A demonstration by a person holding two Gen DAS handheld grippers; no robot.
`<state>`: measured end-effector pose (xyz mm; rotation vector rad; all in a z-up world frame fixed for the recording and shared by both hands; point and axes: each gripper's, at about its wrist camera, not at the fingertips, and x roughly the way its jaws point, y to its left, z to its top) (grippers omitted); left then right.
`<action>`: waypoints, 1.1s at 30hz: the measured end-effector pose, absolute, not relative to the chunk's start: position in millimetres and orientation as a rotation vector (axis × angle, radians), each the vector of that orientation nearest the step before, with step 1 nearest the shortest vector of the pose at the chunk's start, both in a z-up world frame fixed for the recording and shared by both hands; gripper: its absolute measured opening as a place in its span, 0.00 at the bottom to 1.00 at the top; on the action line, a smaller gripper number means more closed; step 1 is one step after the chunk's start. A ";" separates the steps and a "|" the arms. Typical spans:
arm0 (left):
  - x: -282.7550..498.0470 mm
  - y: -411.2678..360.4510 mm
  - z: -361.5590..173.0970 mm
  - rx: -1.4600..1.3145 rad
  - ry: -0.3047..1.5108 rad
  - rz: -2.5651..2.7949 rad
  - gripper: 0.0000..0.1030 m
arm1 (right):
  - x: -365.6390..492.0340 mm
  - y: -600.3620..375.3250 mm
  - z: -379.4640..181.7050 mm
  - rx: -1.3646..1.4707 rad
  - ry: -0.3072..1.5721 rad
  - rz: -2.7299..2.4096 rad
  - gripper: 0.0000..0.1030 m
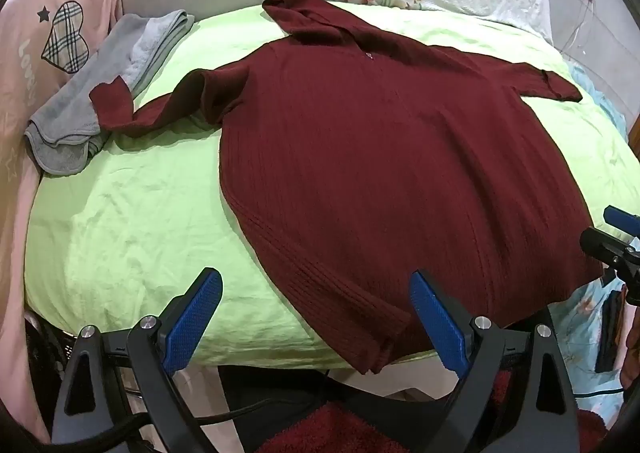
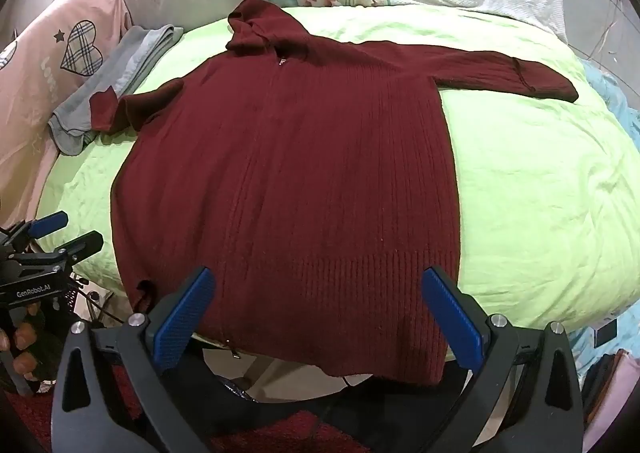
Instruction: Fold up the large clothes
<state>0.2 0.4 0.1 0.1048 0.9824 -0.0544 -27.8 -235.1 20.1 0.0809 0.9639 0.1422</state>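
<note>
In the left wrist view, the left gripper [image 1: 316, 317] hangs above the near hem of the maroon hooded sweater [image 1: 360, 157], jaws spread fully and holding nothing; the sweater lies flat, front up, on the green sheet [image 1: 132, 221], hood at the far end and one sleeve tip resting on the grey towel [image 1: 72, 113], probably spread so to prepare the first fold. In the right wrist view, the right gripper [image 2: 320, 313] likewise stands wide and empty over the sweater's hem, the other sleeve [image 2: 512, 73] extended sideways.
</note>
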 end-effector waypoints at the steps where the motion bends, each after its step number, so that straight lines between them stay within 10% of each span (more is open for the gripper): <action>1: -0.1 0.3 0.1 0.105 0.981 -0.055 0.92 | -27.9 -234.7 20.4 0.080 0.963 0.142 1.00; 33: -0.4 -2.3 -2.6 0.108 0.979 -0.058 0.92 | -27.4 -231.4 23.3 0.068 0.937 0.142 1.00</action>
